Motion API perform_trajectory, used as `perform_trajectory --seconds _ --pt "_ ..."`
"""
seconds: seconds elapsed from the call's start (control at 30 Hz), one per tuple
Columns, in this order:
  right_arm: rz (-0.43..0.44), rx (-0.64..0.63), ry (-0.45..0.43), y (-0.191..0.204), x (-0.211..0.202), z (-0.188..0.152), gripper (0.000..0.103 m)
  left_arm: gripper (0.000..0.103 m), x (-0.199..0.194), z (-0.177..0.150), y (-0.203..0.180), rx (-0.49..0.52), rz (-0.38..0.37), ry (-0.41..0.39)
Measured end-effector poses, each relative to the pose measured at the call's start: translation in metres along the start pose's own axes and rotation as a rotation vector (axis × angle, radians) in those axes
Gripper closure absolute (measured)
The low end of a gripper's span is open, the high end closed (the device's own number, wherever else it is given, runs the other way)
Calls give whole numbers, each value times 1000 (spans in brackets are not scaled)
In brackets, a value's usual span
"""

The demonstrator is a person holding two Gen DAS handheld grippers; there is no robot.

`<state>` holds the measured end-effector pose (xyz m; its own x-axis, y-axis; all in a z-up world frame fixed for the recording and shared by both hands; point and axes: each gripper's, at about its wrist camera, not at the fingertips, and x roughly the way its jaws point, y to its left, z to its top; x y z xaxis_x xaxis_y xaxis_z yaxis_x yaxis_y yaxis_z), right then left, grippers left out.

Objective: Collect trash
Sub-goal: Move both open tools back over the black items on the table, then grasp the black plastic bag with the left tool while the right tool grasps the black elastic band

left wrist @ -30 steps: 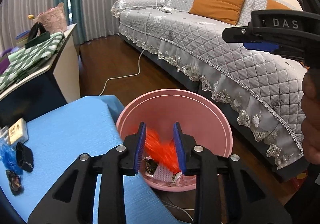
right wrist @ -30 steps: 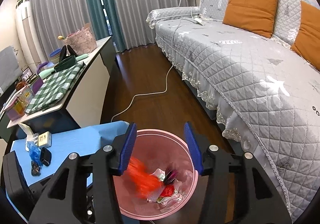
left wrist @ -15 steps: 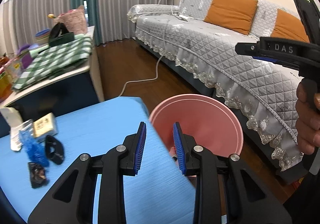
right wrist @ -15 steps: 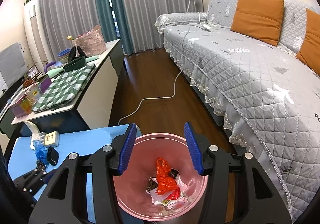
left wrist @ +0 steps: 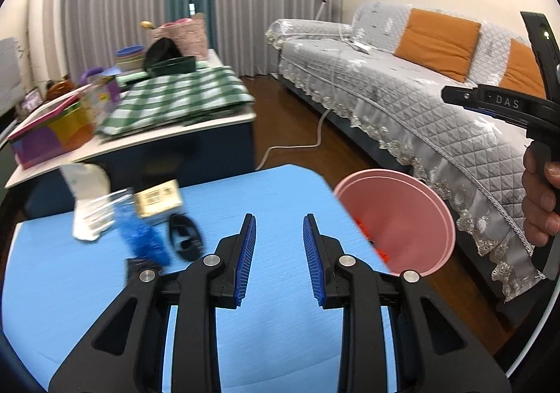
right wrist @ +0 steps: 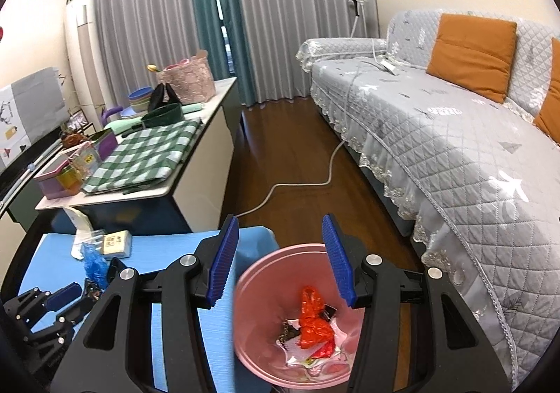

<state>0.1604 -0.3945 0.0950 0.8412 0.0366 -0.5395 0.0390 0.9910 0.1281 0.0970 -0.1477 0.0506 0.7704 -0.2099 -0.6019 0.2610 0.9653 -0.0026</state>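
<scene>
My left gripper [left wrist: 278,260] is open with nothing between its blue pads and hovers over the blue table [left wrist: 262,197]. Trash lies at the table's left: a white packet [left wrist: 89,204], a blue plastic wrapper [left wrist: 140,235], a beige box [left wrist: 159,198], a black ring-shaped piece [left wrist: 185,237] and a dark wrapper [left wrist: 140,267]. The pink bin [left wrist: 395,211] stands off the table's right edge. My right gripper [right wrist: 281,260] is open and empty above that bin [right wrist: 259,305], where an orange-red wrapper [right wrist: 311,319] lies on other scraps.
A grey quilted sofa [right wrist: 455,133] with orange cushions runs along the right. A white cable [right wrist: 301,184] trails over the wooden floor. A cluttered side counter [right wrist: 147,158] with a green checked cloth stands behind the table. A person's hand [left wrist: 539,197] holds the right gripper's handle.
The orange-red wrapper left my left gripper and dropped into the bin. My left gripper then swung left, away from the bin and over the blue table. The right gripper drifted slightly.
</scene>
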Motion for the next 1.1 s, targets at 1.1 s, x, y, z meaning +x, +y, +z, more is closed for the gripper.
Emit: perform_trajectory --seconds 1.1 --pt "168 -127 35 114 27 -19 76 75 9 -71 147 -352 153 45"
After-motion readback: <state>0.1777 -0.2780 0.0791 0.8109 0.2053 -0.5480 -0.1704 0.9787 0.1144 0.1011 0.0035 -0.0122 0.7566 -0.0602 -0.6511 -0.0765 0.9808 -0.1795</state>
